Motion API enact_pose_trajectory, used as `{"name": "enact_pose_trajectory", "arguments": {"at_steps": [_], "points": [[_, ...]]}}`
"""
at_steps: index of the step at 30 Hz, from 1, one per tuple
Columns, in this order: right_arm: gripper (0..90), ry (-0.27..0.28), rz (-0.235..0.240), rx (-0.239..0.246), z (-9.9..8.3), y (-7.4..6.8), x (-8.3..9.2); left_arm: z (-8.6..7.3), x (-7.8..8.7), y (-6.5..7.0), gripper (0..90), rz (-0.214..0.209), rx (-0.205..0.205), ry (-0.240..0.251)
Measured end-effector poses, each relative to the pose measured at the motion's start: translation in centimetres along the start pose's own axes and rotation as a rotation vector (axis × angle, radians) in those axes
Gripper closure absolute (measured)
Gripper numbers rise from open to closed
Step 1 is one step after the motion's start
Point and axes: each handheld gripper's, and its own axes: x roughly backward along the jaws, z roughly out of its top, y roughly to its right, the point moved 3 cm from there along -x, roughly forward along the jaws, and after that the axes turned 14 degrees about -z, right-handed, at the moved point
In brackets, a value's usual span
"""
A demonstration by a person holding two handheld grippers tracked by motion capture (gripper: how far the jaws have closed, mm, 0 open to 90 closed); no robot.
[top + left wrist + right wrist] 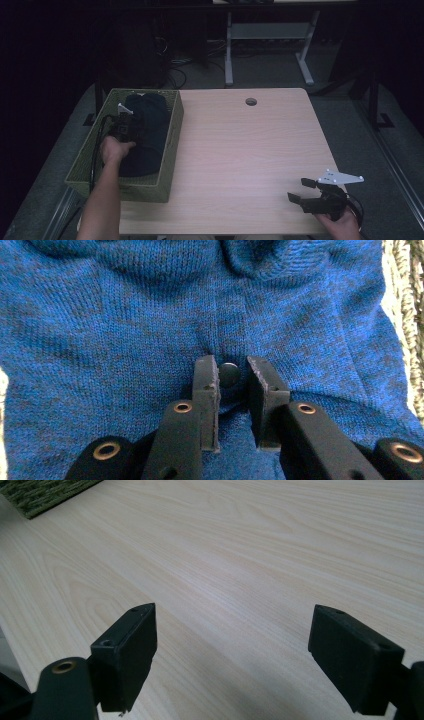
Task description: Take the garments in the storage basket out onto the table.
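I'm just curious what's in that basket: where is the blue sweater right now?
The blue sweater lies inside the green woven basket at the table's left edge in the high view, with the left gripper pinching a fold of it.

Desk (250,150): pale wood, round cable hole (251,102) near far edge. Beyond: grey metal frame legs (265,45).

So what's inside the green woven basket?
A dark blue knitted garment fills the basket, with the left claw pinching a fold of it. Anything beneath the knit is covered.
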Motion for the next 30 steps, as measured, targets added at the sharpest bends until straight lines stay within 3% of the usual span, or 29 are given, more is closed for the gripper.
{"name": "enact_pose_trajectory", "arguments": {"at_steps": [4,16,30], "points": [[19.3,0.004,0.001,-0.004,0.1,0.0,0.0,0.1,1.2,0.3,76.1,-0.029,0.007,0.033],[19.2,0.005,-0.001,-0.002,0.1,-0.1,-0.1,0.1,4.2,1.9,76.1,-0.061,-0.039,0.092],[19.1,0.002,0.005,0.000,0.2,-0.2,-0.2,-0.2,8.1,3.4,76.1,-0.138,-0.070,0.206]]}}
